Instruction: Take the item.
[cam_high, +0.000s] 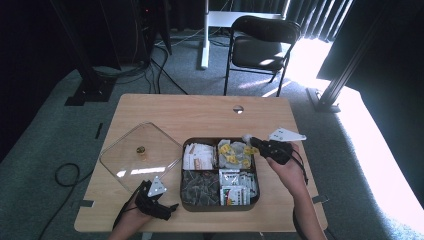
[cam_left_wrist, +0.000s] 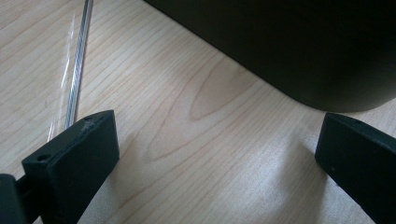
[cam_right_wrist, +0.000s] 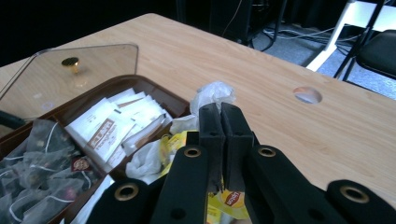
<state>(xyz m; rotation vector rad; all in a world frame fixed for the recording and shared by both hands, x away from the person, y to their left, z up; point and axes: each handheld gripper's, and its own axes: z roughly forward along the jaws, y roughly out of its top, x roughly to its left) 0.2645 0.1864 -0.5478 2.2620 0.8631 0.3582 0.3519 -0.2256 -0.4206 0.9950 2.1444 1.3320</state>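
Yellow-tagged tea bag (cam_right_wrist: 229, 199) hangs pinched in my closed right gripper (cam_right_wrist: 223, 112), directly above the tray's (cam_high: 220, 205) far right compartment.

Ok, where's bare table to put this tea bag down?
Bare wood lies behind the compartment box, up to the round hole, and right of the box. Left is crowded by the glass lid; the front strip holds the left tongs.

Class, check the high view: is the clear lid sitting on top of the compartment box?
No, the clear lid lies flat on the table, left of the open box.
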